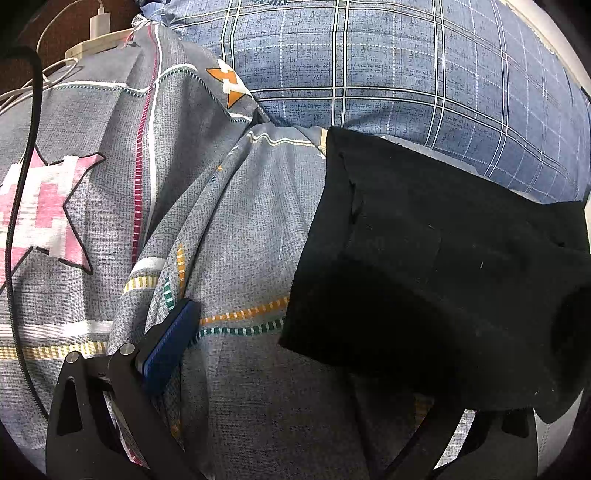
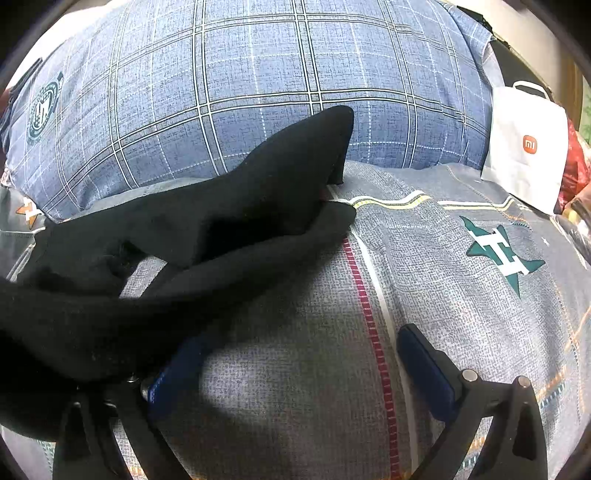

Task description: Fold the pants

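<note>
- Nearest the left wrist camera, the left gripper (image 1: pixel 295 354) stands with its fingers spread wide: one blue pad (image 1: pixel 168 343) rests on the bedsheet (image 1: pixel 240 229), while the other finger is buried under the black pants (image 1: pixel 424 258), so whether it is touching the cloth cannot be told.
- Nearest the right wrist camera, the right gripper (image 2: pixel 295 369) is likewise spread, its bare blue pad (image 2: pixel 428 373) clear of the pants and the opposite pad (image 2: pixel 173 373) half covered by the edge of the pants (image 2: pixel 184 229); nothing is pinched between them.
- The pants lie in a loose bundle on the bedsheet, draped over the inner finger of each gripper (one hem lies flat in the left view; in the right view a leg end is raised in a point).
- To the left of the pants, the sheet bunches into folds; a pink star print (image 1: pixel 40 206) shows there, with a black cable (image 1: pixel 22 184) across it.
- To the right of the pants, a red dashed stripe (image 2: pixel 369 325) runs along the sheet, and a green star print (image 2: pixel 502 254) lies further off.
- Behind the pants, a blue plaid pillow (image 2: pixel 258 74) fills the background.
- Well off to the right of the pants, a white paper bag (image 2: pixel 524 147) stands at the sheet's edge.
- Far behind the pants to the left, a white charger (image 1: pixel 99 22) sits plugged into a power strip (image 1: pixel 96 46).
</note>
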A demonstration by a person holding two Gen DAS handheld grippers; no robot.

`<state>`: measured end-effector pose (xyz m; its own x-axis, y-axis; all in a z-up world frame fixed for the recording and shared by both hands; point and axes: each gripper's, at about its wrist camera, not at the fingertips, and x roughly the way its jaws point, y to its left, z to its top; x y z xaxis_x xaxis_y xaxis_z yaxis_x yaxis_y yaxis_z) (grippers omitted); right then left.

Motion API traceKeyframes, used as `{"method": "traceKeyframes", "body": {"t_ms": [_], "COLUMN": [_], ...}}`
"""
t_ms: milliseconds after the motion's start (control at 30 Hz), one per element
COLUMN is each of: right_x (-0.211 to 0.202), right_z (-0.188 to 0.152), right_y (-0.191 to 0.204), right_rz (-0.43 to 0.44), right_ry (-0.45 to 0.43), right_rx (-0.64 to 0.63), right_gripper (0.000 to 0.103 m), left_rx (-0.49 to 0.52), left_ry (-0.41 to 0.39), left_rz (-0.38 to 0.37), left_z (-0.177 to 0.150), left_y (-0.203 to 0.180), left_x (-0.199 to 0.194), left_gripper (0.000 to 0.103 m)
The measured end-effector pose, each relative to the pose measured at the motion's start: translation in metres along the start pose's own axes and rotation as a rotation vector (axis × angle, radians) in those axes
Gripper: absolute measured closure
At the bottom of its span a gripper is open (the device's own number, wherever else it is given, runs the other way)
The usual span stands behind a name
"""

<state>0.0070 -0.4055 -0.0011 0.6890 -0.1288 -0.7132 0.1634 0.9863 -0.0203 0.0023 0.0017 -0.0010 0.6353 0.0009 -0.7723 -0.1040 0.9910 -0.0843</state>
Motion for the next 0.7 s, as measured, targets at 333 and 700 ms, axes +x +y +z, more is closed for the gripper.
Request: {"method": "traceKeyframes", "body": {"t_ms": [333, 700], "right_x": [0.0, -0.046], "right_z": [0.0, -0.022], "right_y": [0.0, 0.002], "right_rz": [0.0, 0.084], "right_ry": [-0.001, 0.016], "right_rx": [0.0, -0.038], "right_gripper": [0.0, 0.006], "left_rx": [0.003, 0.003], "left_ry": [0.009, 0.002], "left_rz": [0.004, -0.051], "left_z": [0.001, -0.013], "left_y": [0.0, 0.007], "left_x": [0.0, -0.047], "left_gripper": [0.0, 0.005]}}
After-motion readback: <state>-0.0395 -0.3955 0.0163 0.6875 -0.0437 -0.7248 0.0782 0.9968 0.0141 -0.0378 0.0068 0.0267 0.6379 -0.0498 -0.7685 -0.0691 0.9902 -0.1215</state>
